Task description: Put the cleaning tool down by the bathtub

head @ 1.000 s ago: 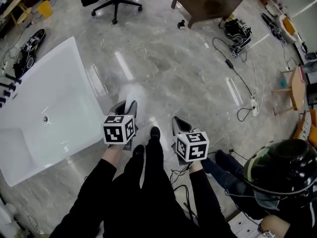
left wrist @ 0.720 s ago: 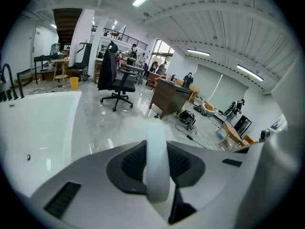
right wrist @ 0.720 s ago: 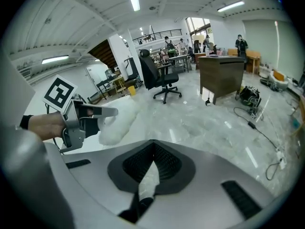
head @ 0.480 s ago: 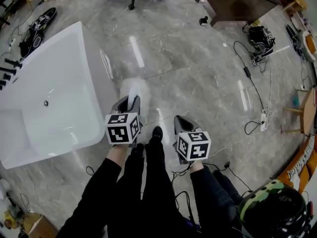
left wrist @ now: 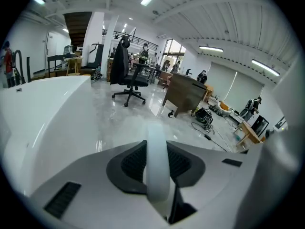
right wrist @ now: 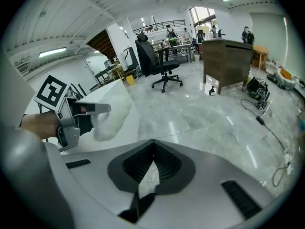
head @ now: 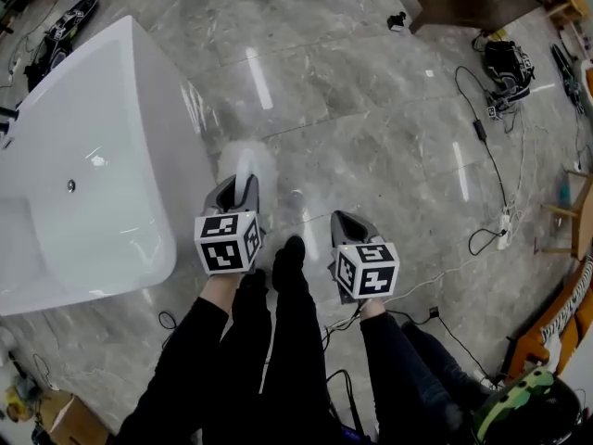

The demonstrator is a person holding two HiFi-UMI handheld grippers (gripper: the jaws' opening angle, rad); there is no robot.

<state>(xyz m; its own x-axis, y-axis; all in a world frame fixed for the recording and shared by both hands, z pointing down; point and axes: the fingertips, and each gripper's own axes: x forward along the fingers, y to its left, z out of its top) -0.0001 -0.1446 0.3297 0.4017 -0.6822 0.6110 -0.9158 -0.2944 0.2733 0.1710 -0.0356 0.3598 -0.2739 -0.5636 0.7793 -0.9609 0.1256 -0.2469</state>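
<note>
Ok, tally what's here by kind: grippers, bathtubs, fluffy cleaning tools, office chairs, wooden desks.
Grey two-jaw grippers: 2, left gripper and right gripper
White bathtub: 1
Fluffy white cleaning tool: 1
Black office chair: 1
Dark wooden desk: 1
Total: 6

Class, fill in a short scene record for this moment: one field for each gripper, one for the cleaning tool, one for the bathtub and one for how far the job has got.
Left gripper: shut on the cleaning tool's white handle
Right gripper: shut, nothing between its jaws
Cleaning tool: fluffy white head pointing forward, close to the tub's side
Bathtub: white, on the person's left, standing on the grey marble floor
Job status: tool in the grip, not yet put down
</note>
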